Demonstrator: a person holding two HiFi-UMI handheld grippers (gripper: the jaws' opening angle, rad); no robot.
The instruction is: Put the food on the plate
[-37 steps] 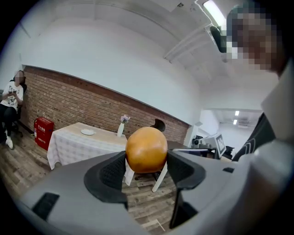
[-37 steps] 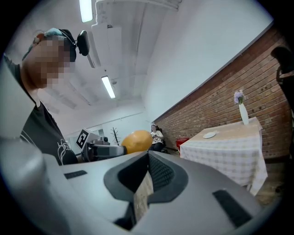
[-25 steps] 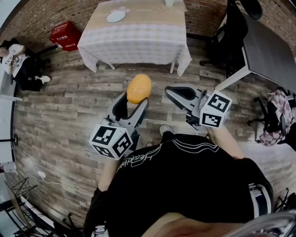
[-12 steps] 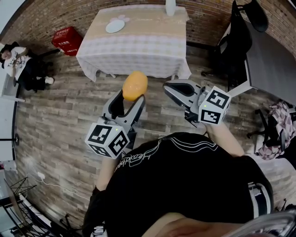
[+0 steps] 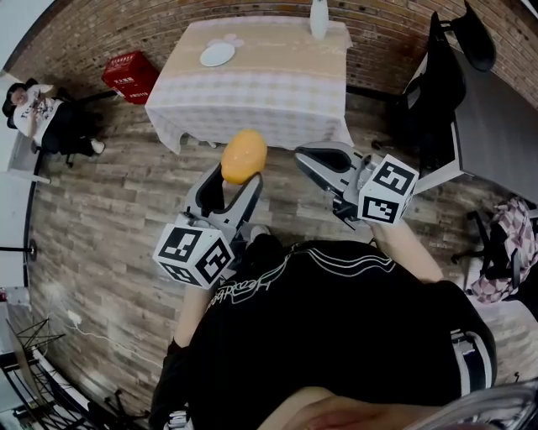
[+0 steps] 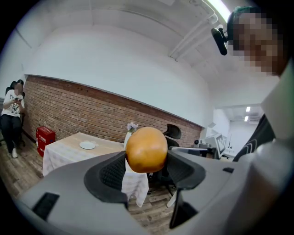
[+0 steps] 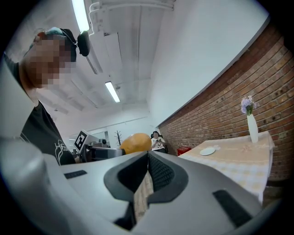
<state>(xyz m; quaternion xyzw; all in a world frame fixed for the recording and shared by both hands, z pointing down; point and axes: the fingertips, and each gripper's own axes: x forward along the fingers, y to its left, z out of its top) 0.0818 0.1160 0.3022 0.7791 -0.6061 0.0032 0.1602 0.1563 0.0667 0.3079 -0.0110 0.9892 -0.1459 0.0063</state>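
Notably, no writing reads clearly: the white script on the person's black shirt [image 5: 252,287] is creased and partly hidden, and the white print on the red crate [image 5: 130,76] is too small to make out. The left gripper [image 5: 239,175] is held out before the body, pointing roughly level toward the table [image 5: 252,92], its jaws pinching an orange-brown rounded food item [image 6: 146,149] by both sides, aloft over the plank floor [image 5: 109,218]. The right gripper [image 7: 148,153] is alongside, pads pressed together on nothing. The white plate [image 5: 217,55] lies on the checked tablecloth, well apart from the food. A white vase [image 5: 319,18] is cut off at the frame's top edge.
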